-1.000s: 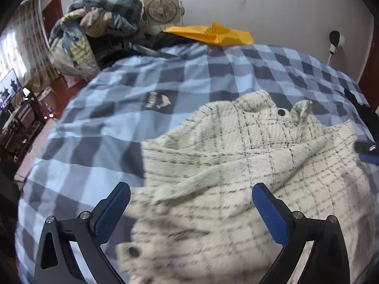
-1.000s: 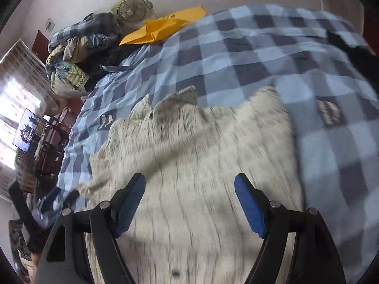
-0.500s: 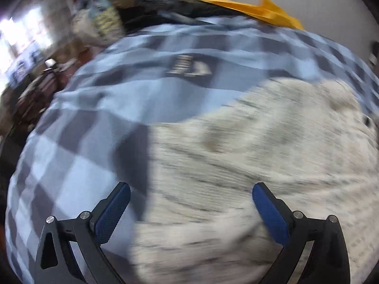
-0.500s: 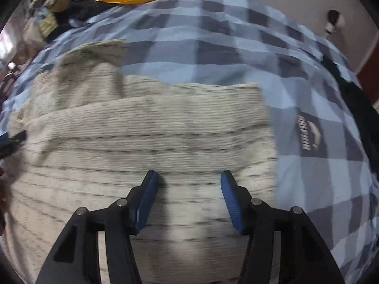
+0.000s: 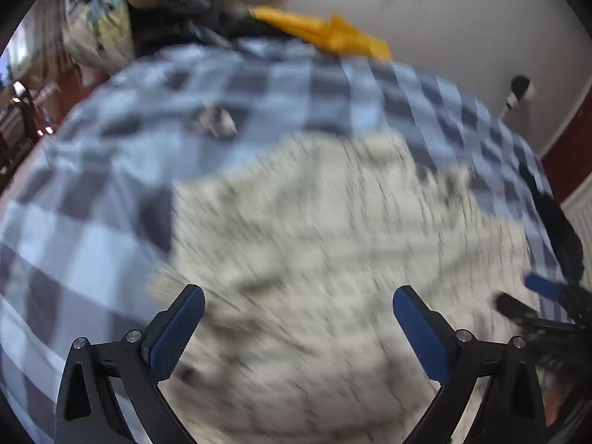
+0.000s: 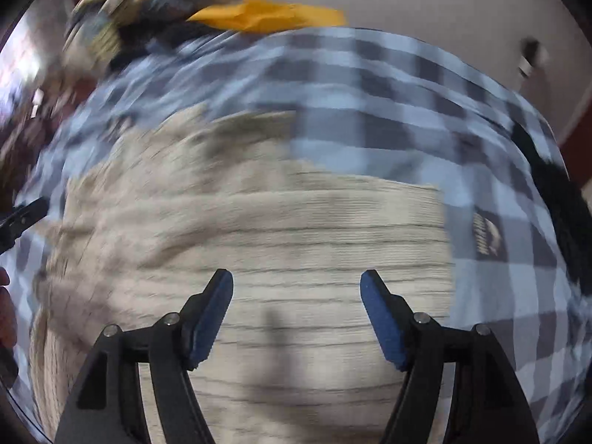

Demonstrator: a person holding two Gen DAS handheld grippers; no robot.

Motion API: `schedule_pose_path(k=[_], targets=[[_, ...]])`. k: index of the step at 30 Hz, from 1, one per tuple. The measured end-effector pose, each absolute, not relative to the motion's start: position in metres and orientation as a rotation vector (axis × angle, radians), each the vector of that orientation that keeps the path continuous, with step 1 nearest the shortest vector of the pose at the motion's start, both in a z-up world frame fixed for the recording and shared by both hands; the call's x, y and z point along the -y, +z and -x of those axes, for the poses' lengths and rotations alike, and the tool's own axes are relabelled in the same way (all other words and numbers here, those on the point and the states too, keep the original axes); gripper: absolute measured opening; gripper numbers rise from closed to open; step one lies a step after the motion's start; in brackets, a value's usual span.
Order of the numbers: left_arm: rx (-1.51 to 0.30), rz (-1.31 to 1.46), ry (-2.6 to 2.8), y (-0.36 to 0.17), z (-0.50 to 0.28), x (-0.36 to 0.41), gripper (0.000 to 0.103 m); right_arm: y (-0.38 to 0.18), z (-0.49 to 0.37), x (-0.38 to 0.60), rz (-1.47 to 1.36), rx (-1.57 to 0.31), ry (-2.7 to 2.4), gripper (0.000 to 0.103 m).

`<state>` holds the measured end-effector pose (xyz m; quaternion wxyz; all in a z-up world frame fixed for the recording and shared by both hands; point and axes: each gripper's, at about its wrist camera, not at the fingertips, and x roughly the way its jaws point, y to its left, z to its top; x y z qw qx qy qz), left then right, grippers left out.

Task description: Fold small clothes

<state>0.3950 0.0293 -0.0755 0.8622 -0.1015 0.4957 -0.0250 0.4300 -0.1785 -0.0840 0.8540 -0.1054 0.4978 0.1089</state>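
Note:
A cream knit garment with thin dark check lines (image 5: 314, 244) lies spread on a blue checked bedspread (image 5: 111, 222). It also shows in the right wrist view (image 6: 296, 229). My left gripper (image 5: 298, 307) is open and empty, low over the garment's near part. My right gripper (image 6: 296, 288) is open and empty, over the garment near its right edge. The right gripper's tip shows at the right edge of the left wrist view (image 5: 544, 288). Both views are motion-blurred.
A pile of clothes (image 5: 122, 26) and a yellow bag (image 5: 329, 33) sit at the far end of the bed by the wall. A dark item (image 6: 555, 199) lies along the bed's right edge. Furniture stands at far left (image 5: 18, 118).
Both grippers have swung over the garment and both views have shifted. The right gripper's jaws narrowed half a second ago and stand wider apart now. The left stayed wide open.

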Motion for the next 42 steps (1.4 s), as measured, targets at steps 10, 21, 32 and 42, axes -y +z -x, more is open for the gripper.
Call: schedule_pose_path(k=[10,21,32,42], targets=[[-1.143,-0.005,0.116,-0.130,-0.376,-0.063,0.103,-0.131,-0.440,0.201,0.415,-1.152,0.090,0.069],[-0.998,0.300,0.145,-0.004,-0.282,-0.161,0.103,-0.038,-0.368,0.314,0.268,-1.103,0.006,0.069],[-0.921,0.003,0.068,0.063,-0.116,-0.132,0.103,0.029,-0.236,0.332,-0.033,-1.136,0.199,0.069],[-1.042,0.042,-0.035,0.041,-0.038,-0.115,0.103,0.046,-0.161,0.372,-0.247,-1.082,0.108,0.069]])
